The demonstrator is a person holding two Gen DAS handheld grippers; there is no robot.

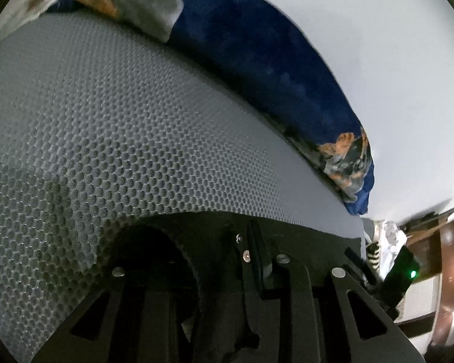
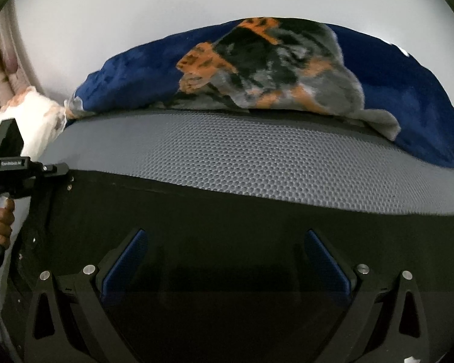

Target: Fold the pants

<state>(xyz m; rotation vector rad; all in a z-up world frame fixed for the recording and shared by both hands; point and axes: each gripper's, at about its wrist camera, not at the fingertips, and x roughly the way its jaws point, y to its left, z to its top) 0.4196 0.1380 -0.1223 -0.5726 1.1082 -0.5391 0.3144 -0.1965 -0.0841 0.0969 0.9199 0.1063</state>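
Pants (image 2: 196,220) are spread across the near part of a mesh mattress (image 2: 257,157). Behind the mattress a bundled blanket (image 2: 287,69) is laid along its far edge, with a wall (image 2: 136,15) behind that. The right gripper (image 2: 224,260) is held over the pants — the left gripper (image 2: 12,163) is seen at the pants' left end, a hand (image 2: 0,220) below it.

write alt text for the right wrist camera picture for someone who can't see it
The right gripper hangs open, its blue-padded fingers apart over black pants spread on a grey mesh mat. Behind the mat lies a blue blanket with an orange and grey pattern, against a pale wall. At the left edge a hand holds the other gripper's handle.
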